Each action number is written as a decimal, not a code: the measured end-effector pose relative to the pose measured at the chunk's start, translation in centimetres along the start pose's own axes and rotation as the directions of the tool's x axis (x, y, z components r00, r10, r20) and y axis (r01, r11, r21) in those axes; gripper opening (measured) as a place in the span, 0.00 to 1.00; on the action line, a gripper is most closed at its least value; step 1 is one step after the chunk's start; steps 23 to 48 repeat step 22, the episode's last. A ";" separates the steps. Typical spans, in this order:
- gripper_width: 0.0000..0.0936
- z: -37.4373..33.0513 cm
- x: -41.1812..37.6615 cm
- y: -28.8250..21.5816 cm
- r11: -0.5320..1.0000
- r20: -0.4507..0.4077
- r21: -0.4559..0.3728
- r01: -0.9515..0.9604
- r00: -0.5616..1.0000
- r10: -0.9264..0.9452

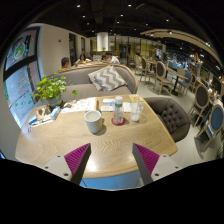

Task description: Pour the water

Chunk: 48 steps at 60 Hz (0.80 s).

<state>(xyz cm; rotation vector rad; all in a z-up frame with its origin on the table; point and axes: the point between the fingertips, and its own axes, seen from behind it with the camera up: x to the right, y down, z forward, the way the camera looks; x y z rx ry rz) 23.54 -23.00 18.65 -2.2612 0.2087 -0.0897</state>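
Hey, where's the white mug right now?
In the gripper view, the white mug stands on the wooden table, beyond the open fingers, left of the bottle.

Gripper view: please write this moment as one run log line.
gripper: open, empty | white cup: on table, ahead | bottle: beyond cup

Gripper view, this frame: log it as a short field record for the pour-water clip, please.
setting: cafe-like room, chairs and sofa beyond
surface: wooden table
gripper: open, holding nothing, above the table's near edge
white cup: on the table, beyond the fingers
bottle: upright, just past the cup
glass: beside the bottle
potted plant: far side of the table
pouring: not yet begun
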 end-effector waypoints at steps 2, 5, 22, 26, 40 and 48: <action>0.91 -0.3 0.0 0.0 1.000 -0.003 0.000 0.007 1.000 -0.007; 0.91 -0.9 0.3 0.0 1.000 -0.010 -0.002 0.014 1.000 -0.014; 0.91 -2.5 1.1 -0.4 1.000 -0.007 0.020 0.016 1.000 -0.016; 0.91 -2.5 1.1 -0.4 1.000 -0.007 0.020 0.016 1.000 -0.016; 0.91 -2.5 1.1 -0.4 1.000 -0.007 0.020 0.016 1.000 -0.016; 0.91 -2.5 1.1 -0.4 1.000 -0.007 0.020 0.016 1.000 -0.016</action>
